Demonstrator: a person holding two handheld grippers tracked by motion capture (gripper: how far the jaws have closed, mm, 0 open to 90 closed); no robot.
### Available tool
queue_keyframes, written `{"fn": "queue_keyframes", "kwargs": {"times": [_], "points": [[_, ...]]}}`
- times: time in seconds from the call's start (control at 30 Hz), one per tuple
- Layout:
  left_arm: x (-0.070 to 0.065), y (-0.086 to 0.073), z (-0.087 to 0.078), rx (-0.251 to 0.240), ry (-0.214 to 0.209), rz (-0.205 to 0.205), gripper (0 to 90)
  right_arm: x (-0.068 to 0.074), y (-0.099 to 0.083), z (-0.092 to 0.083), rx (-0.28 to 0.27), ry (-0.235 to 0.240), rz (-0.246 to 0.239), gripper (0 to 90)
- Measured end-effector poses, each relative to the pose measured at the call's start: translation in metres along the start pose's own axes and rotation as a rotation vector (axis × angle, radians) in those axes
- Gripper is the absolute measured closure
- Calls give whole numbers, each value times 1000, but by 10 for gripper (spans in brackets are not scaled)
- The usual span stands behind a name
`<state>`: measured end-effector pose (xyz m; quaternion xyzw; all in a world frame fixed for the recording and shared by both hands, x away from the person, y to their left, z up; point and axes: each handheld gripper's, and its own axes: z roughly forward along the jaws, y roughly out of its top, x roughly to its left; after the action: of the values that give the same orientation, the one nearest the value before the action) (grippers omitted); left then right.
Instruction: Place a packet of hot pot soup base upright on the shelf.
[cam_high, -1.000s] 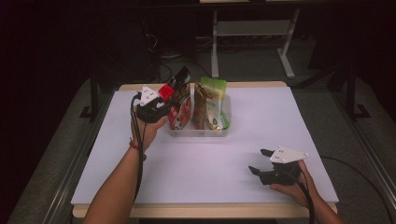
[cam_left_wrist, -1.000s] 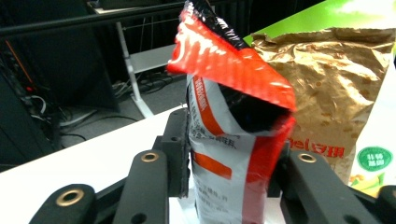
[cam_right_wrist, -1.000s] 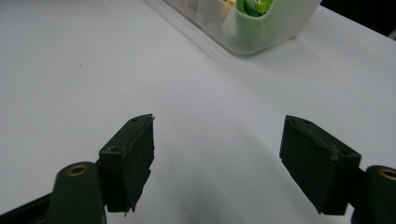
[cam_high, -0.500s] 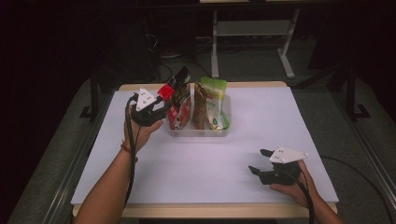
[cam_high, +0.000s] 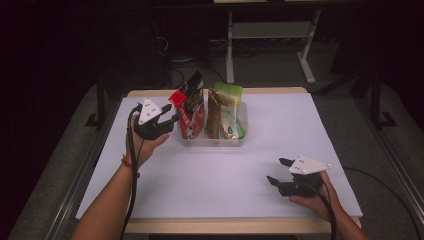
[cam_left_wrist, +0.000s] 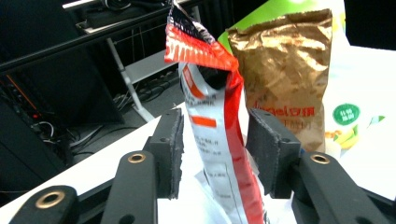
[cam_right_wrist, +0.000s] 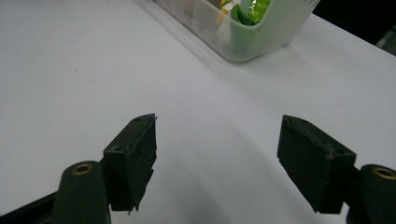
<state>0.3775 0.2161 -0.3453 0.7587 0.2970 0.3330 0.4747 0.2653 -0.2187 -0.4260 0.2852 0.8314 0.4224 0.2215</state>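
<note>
- a person's left gripper (cam_high: 167, 121) is hovering at the left end of a clear plastic bin (cam_high: 215, 141) near the far edge of a white table (cam_high: 220, 175), its jaws pointing toward the packets standing inside.
- in the left gripper view, a red, white and black snack packet (cam_left_wrist: 219, 135) is standing upright between the two black pads (cam_left_wrist: 170, 149), with a gap showing on each side (the pads are not pressing on it); the jaws have just been opening, and the gripper (cam_left_wrist: 212, 154) is sitting partly spread around the packet.
- the red packet (cam_high: 189, 107) is standing at the left end of the bin, its crumpled top leaning out toward the gripper.
- a brown foil bag (cam_left_wrist: 285, 70) is standing just beside the red packet, and a green and white bag (cam_high: 230, 107) is standing at the bin's right end.
- the right gripper (cam_high: 280, 172) is resting low over the near right part of the table, well apart from the bin, held in the person's right hand (cam_high: 315, 197).
- in the right gripper view, its jaws are standing wide with nothing between them, bare tabletop lying beneath the gripper (cam_right_wrist: 217, 149) and a corner of the bin (cam_right_wrist: 261, 35) showing ahead.
</note>
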Motion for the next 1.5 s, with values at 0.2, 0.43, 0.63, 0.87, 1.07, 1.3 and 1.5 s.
{"fn": "queue_keyframes", "kwargs": {"times": [0.2, 0.43, 0.63, 0.87, 1.07, 1.3, 1.5], "points": [[-1, -5, -6, 18, -5, 15, 513, -1, 2, 0, -2, -15, -9, 279], [-4, -11, -15, 19, -15, 50, 495, 1, 7, -2, 2, -33, -36, 278], [-6, -15, -23, 38, -20, 84, 478, 3, 12, -4, 6, -47, -57, 278], [-3, -27, -33, 72, -17, 84, 450, 7, 21, -4, 7, -53, -86, 273], [-1, -38, -44, 101, -26, 108, 424, 7, 22, -2, 19, -64, -97, 272], [3, -46, -58, 134, -52, 120, 400, 7, 23, -3, 39, -70, -109, 268], [2, -54, -71, 138, -76, 119, 368, 5, 24, -8, 7, -84, -98, 262]]}}
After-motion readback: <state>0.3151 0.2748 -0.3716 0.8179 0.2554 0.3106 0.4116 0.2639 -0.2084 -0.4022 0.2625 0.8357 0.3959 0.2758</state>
